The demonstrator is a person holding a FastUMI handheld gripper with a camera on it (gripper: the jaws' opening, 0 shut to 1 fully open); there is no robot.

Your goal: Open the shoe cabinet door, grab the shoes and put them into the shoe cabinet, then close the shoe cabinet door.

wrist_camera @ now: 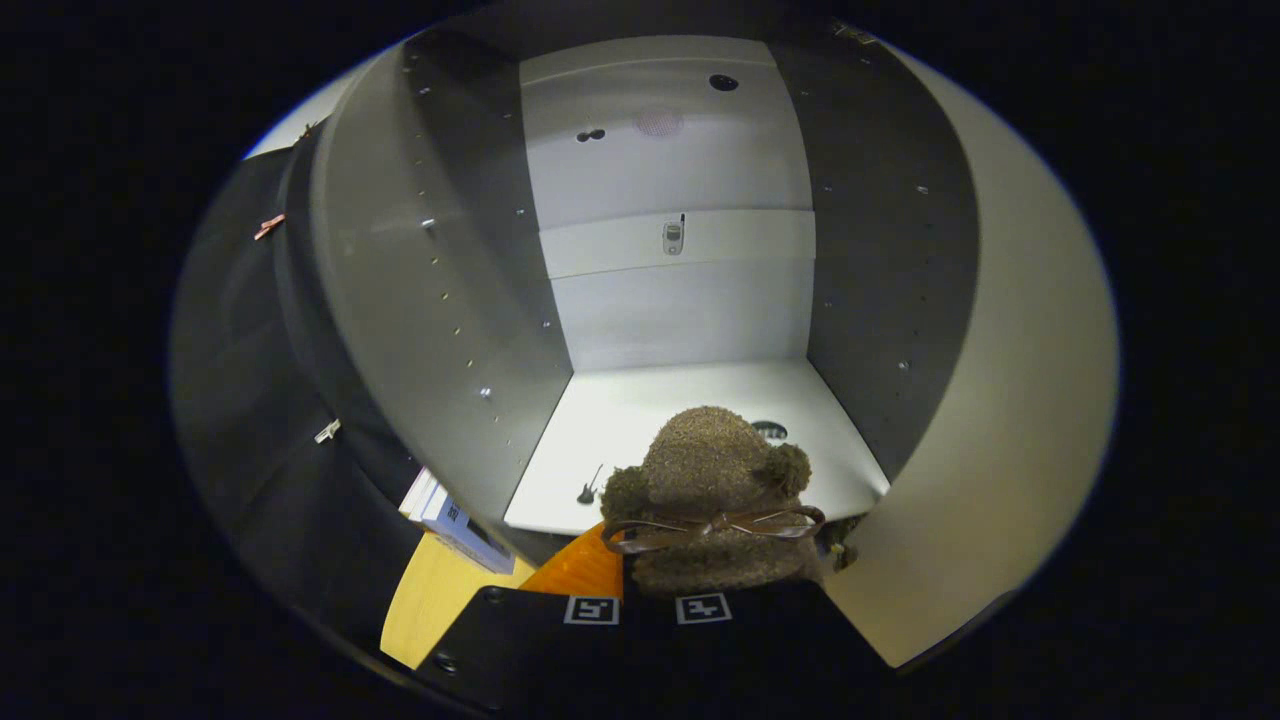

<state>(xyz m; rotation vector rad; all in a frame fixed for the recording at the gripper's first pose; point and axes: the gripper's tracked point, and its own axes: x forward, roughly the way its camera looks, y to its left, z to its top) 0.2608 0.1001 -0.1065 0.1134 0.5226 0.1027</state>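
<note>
My hand-held gripper (pixel 648 598) is matte black, flat and broad, with two square black-and-white fiducial markers and dark round screws near its corner.

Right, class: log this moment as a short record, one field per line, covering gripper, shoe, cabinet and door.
gripper: gripper shut on the shoe, both fingers pressing its heel end
shoe: fuzzy brown shoe with a bow, toe over the cabinet floor's front edge
cabinet: shoe cabinet, white inside, dark side walls
door: cabinet door open, swung out beside the shoe
</note>
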